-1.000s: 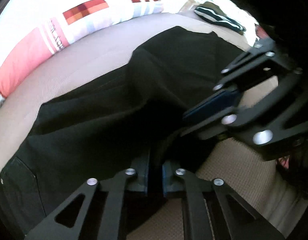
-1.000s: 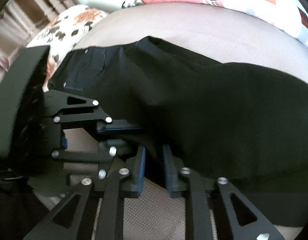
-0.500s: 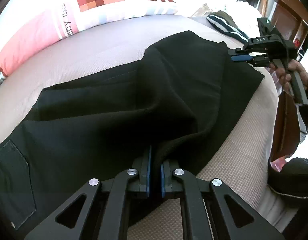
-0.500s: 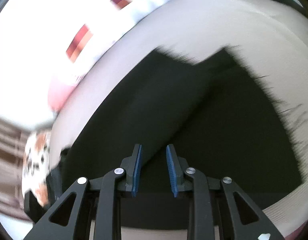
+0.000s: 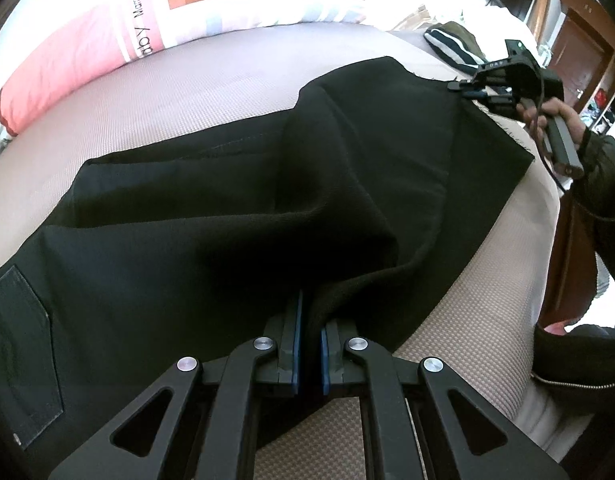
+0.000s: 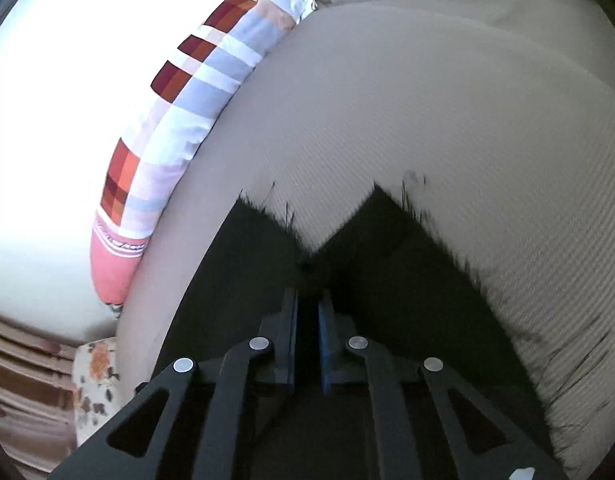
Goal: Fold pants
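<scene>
Close up, left gripper (image 5: 307,320) squeezed shut on a bunched-up bit of the black pants (image 5: 187,240), right at their near edge, with cloth poking up between the blue pads. Just to the left of that pinch, the top part of the pants with a back pocket (image 5: 19,352), lying flat on the bed (image 5: 187,92). Past the pinch, a big soft hump of cloth, then the two legs stretching away across the bed, one lying partly over the other. Far out at the leg ends, right gripper (image 5: 463,90) held in a hand (image 5: 547,114), touching the frayed hems. Seen from its own camera, right gripper (image 6: 307,312) with pads pressed almost together and dark cloth between them, just where the two leg ends meet in a notch, so most likely a pinch on both hems. Beyond all that, bare bed and a long striped pillow (image 5: 87,60) along the far side. Probably the grab-hold step, just ahead of a fold. Next, likely: lift the leg ends, carry them over toward the pocket end, hold both pinches tight, pull the hump smooth and lay the cloth down flat.
</scene>
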Motion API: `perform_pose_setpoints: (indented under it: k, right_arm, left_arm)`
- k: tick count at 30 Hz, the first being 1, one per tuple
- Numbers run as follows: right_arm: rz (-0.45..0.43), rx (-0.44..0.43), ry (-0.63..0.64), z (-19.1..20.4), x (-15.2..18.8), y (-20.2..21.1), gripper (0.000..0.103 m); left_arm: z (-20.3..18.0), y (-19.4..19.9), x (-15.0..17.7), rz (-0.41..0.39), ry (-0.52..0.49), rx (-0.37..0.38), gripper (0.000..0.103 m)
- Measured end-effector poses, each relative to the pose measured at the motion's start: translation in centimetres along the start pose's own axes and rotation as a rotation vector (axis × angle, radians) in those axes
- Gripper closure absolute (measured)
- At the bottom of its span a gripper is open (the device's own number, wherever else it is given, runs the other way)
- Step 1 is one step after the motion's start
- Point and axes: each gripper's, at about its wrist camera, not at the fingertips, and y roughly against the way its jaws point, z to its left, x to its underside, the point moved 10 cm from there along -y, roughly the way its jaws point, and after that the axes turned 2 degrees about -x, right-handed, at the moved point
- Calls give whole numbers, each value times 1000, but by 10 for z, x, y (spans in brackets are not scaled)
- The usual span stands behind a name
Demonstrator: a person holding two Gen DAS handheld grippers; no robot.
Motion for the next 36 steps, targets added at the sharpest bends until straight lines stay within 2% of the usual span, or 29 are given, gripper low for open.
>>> perform_pose_setpoints:
  k: [4, 7, 9, 12, 15, 18, 22, 26, 28, 32, 34, 36]
  right_arm:
    - [-111, 30, 124, 36, -16, 45, 101]
    - [-210, 123, 248, 58, -15, 94, 101]
    - [-226, 191, 261, 49, -7, 111, 101]
    - [-197, 316, 219, 5, 19, 120, 101]
    - [-132, 383, 128, -44, 48, 110, 101]
    - [-98, 412, 84, -73, 69, 106, 102]
    - [-121, 399, 78, -74, 69, 115, 102]
    - [-136, 440, 121, -72, 63, 118, 102]
    - [-122, 441, 109, -75, 65, 114, 102]
    - [-107, 449, 84, -84, 70, 108, 102]
    - [-109, 452, 87, -83, 70, 109, 102]
    - [-113, 459, 97, -80, 69, 112, 102]
  left_arm:
    - [-2, 3, -2, -11, -17, -8, 95]
    - [-5, 6, -5, -26, -34, -13, 95]
    - [-6, 6, -7, -33, -48, -16, 95]
    - [-8, 1, -7, -28, -78, -25, 95]
    - [-11, -4, -4, -18, -125, -35, 95]
    - [-13, -6, -2, -13, -167, -43, 95]
    - [-14, -2, -4, -14, -189, -18, 95]
    - [-21, 6, 2, -21, -234, 28, 95]
    - [-23, 3, 9, 0, -250, 42, 95]
    - [-26, -1, 13, 9, -289, 24, 95]
    - [-25, -1, 13, 23, -264, 33, 90]
    - [-24, 4, 12, 39, -232, 68, 81]
